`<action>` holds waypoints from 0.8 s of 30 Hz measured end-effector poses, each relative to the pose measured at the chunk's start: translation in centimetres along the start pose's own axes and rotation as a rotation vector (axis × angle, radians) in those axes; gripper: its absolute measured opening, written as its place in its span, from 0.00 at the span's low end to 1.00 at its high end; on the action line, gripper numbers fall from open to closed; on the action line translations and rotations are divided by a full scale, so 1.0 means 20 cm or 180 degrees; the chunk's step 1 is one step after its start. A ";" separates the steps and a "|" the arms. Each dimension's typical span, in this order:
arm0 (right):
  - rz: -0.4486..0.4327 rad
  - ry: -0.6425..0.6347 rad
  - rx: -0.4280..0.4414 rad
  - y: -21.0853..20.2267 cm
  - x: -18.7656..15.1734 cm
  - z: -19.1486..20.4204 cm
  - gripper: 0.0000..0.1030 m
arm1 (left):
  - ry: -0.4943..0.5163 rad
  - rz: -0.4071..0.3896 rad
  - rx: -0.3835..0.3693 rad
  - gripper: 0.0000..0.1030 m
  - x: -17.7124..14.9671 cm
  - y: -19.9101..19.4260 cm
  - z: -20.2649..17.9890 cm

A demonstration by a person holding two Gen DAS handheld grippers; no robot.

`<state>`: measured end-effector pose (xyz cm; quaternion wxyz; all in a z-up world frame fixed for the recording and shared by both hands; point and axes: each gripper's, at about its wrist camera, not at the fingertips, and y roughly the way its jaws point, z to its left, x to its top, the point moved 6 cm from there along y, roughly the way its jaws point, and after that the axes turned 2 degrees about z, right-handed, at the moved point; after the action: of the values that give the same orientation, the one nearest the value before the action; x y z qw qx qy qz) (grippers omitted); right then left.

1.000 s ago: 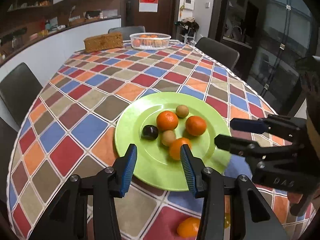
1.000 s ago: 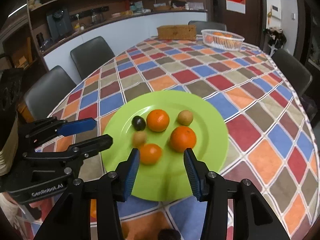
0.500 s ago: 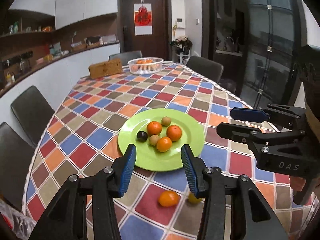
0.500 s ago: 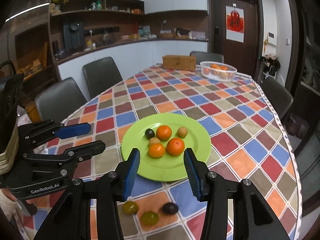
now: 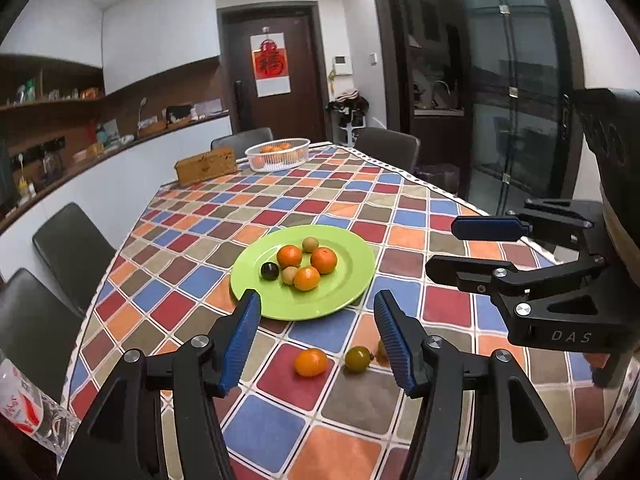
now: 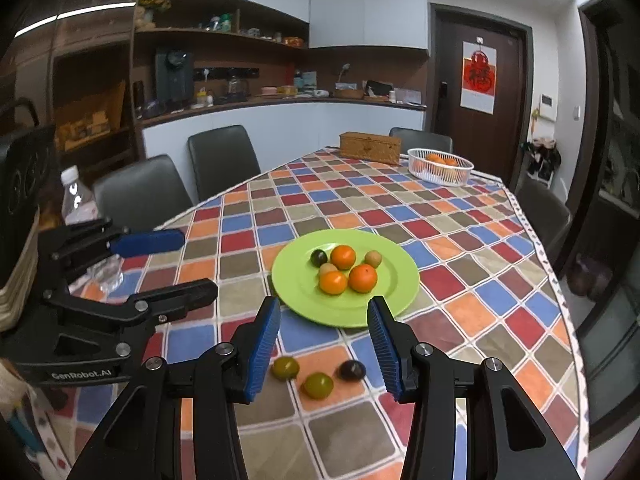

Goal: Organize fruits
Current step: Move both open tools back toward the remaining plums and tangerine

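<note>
plate: green plate (image 5: 344, 280) mid-worktop (image 5: 280, 412), holding three oranges, two small tan fruits and one dark fruit
loose fruit: on the cloth just short of the plate's near rim, none touching it
left view: small orange fruit (image 5: 311, 362) and olive-green fruit (image 5: 358, 358) side by side, a third half hidden behind the finger
right view: two olive-green fruits (image 6: 285, 367) (image 6: 318, 385) and a dark plum (image 6: 352, 369)
left gripper: (image 5: 316, 340) wide open, empty, raised above the worktop; the orange fruit sits between its fingertips in frame
right gripper: (image 6: 322, 344) wide open, empty, raised; the green pair and the plum lie below its gap
nearer: my call, roughly equal; orange fruit for left, plum for right
axis: fruits round, approach angle free
</note>
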<state>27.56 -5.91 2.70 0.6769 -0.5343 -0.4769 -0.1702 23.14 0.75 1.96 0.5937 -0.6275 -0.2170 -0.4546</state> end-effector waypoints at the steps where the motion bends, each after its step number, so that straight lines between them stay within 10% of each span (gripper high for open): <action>1: 0.0002 -0.0029 -0.0017 -0.01 -0.01 0.00 0.45 | 0.0050 -0.0019 0.0000 0.56 -0.01 -0.01 -0.02; 24: 0.0447 -0.0712 0.0008 0.15 -0.31 0.07 0.45 | 0.0865 0.0287 -0.0350 0.55 -0.26 0.23 -0.23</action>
<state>26.12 -5.37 -4.06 0.6304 -0.5811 -0.5111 -0.0612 22.94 -3.05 -5.44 0.6021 -0.6009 -0.0810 -0.5194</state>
